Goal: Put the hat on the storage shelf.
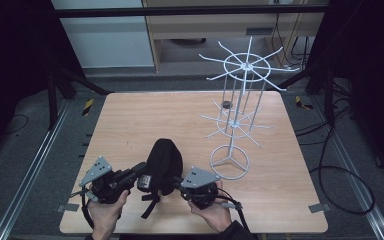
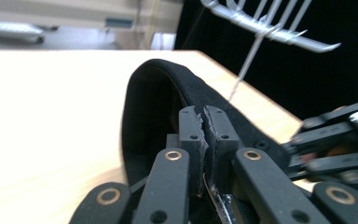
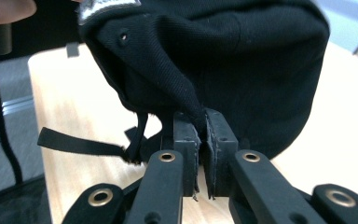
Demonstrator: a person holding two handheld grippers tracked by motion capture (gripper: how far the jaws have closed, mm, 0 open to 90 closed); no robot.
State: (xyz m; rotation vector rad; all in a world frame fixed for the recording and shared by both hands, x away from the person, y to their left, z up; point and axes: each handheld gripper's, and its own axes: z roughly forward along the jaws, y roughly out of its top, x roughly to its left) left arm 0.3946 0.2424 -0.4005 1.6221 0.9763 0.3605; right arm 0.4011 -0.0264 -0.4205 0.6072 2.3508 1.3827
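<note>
A black cap is held up between both grippers near the table's front edge. My left gripper is at its left edge; in the left gripper view the jaws are pressed together on the cap's rim. My right gripper is at the cap's right side, and in the right gripper view it is shut on a pinched fold of the cap's fabric. A black strap hangs loose below the cap.
A white wire display rack with two tiers of hooks stands on the wooden table to the right of the cap. A small dark object lies behind the rack. Cables trail over the floor at the right.
</note>
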